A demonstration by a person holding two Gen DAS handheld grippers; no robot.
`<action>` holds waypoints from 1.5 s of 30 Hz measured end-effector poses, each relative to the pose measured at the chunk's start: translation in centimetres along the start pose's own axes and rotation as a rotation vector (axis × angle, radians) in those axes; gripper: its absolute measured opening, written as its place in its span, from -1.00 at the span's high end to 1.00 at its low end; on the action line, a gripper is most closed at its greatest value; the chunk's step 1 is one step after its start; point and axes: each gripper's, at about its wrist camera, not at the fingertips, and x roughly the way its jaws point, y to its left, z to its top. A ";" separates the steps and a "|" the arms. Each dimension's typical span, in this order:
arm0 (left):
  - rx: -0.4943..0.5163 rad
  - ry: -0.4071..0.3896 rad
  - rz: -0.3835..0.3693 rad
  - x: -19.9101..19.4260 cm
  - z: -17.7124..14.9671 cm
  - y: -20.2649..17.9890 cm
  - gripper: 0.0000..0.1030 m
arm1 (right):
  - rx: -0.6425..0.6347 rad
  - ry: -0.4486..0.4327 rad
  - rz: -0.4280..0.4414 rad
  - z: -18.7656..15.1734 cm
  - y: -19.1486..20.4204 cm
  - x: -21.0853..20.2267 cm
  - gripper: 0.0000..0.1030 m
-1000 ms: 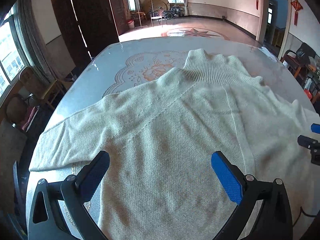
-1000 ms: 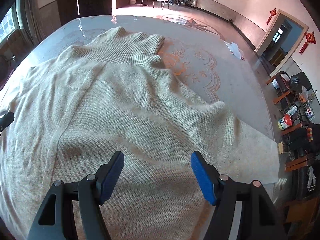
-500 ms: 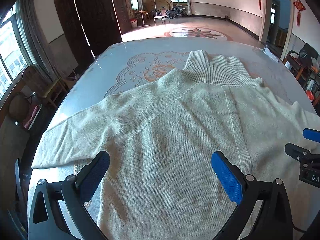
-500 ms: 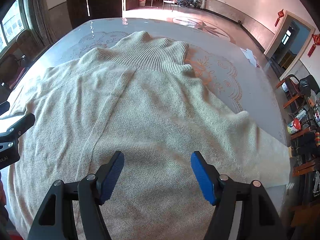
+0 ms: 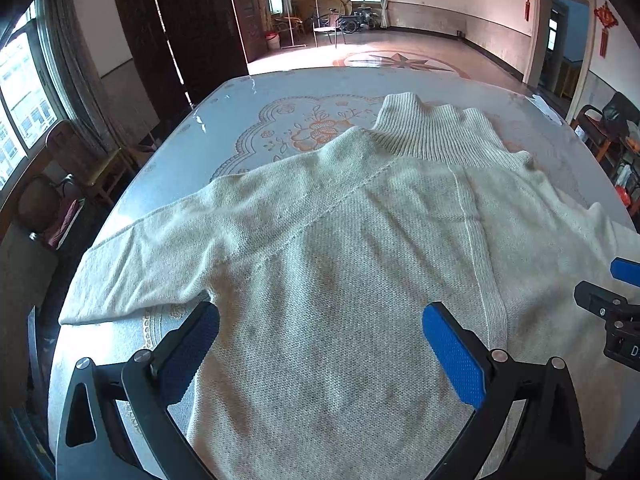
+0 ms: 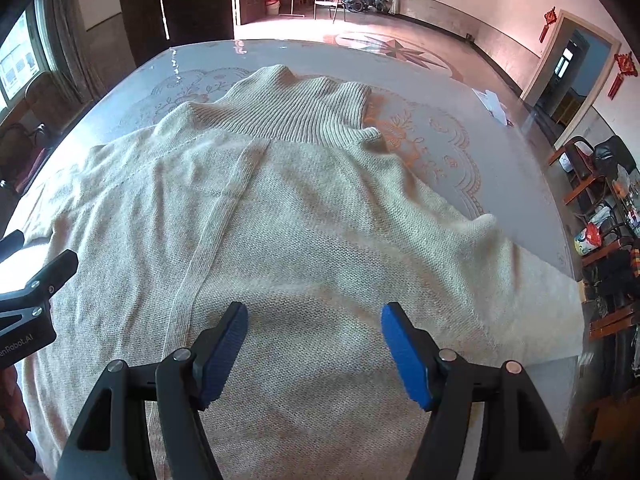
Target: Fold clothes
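Observation:
A cream knitted turtleneck sweater (image 5: 340, 248) lies spread flat on the round table (image 5: 224, 136), ribbed collar (image 5: 432, 132) at the far side. Its left sleeve (image 5: 160, 256) stretches out toward the table's left edge. My left gripper (image 5: 320, 344) hovers open over the sweater's lower left body, nothing between its blue pads. In the right wrist view the same sweater (image 6: 304, 232) fills the table, its right sleeve (image 6: 520, 300) running to the right edge. My right gripper (image 6: 314, 340) stands open above the lower right body, holding nothing. Each gripper shows at the edge of the other's view.
The table (image 6: 500, 152) has a floral pattern under a glossy cover. A white paper (image 6: 494, 106) lies at its far right. Wooden chairs (image 5: 80, 168) stand to the left, cluttered furniture (image 6: 608, 216) to the right, a dark wardrobe (image 5: 192, 24) behind.
The right gripper shifted leftward over the sweater in the first half second, bringing the left gripper into its view; then it held still. The left gripper barely moved.

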 end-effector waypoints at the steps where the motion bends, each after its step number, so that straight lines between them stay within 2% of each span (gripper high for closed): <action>1: 0.001 -0.003 0.006 0.0 0.0 0.0 -0.99 | 0.001 0.002 -0.002 0.0 -0.1 0.1 -0.36; 6: 0.011 -0.011 0.030 0.2 0.1 0.0 -0.99 | 0.009 0.009 -0.008 0.0 -0.2 0.3 -0.36; 23: 0.021 -0.004 0.030 0.6 -0.1 -0.3 -0.99 | 0.013 0.030 0.007 -0.3 -0.1 0.7 -0.36; 39: 0.001 0.014 -0.001 0.4 -0.7 -0.1 -0.99 | 0.011 0.046 0.021 -0.9 0.2 0.4 -0.36; 45: 0.040 0.051 -0.034 0.6 -1.6 -1.4 -0.99 | 0.014 0.059 0.022 -1.7 -0.2 0.3 -0.36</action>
